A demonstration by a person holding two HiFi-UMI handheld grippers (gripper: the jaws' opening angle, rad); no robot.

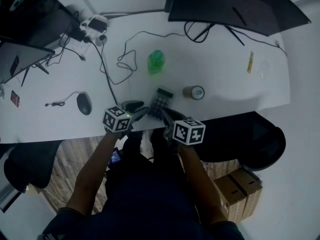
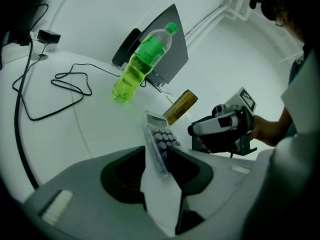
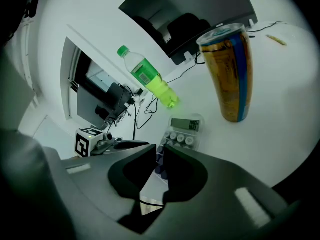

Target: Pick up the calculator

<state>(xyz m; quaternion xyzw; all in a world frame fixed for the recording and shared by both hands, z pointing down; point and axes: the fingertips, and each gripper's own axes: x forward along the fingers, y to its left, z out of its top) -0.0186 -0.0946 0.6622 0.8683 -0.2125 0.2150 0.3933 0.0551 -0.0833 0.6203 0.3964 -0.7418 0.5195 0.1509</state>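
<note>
Nearest: two bare forearms [image 1: 90, 174] coming in from 6 o'clock, with one gripper each and one black-and-white marker cube [image 1: 118, 119] per gripper.

Left gripper [image 2: 157, 151]: jaws clamped on the near end of the calculator [image 1: 161, 102], one jaw on the key face and one on the back. In its own view the calculator looks turned nearly edge-on. Can't tell if it is clear of the table [image 1: 225, 79].

Right gripper [image 3: 160, 154]: jaws nearly together with only a thin slit between them, gripping nothing. The calculator's keys show just beyond the tips.

The single calculator sits near the table's front edge, centre. Grippers are at its 7 and 5 o'clock.

Writing: the calculator display shows digits that are too small to read. Bottle label and can print are unreadable.

Counts, clocked from the calculator:
- 1 green bottle [image 1: 156, 62] at 12, upright
- 1 can [image 1: 193, 92] at 3, gold with a blue stripe
- 1 mouse [image 1: 84, 104] at 9
- 1 thin yellow stick [image 1: 250, 62] at 2, well apart
- 1 large dark monitor [image 1: 235, 4] at 1
</note>
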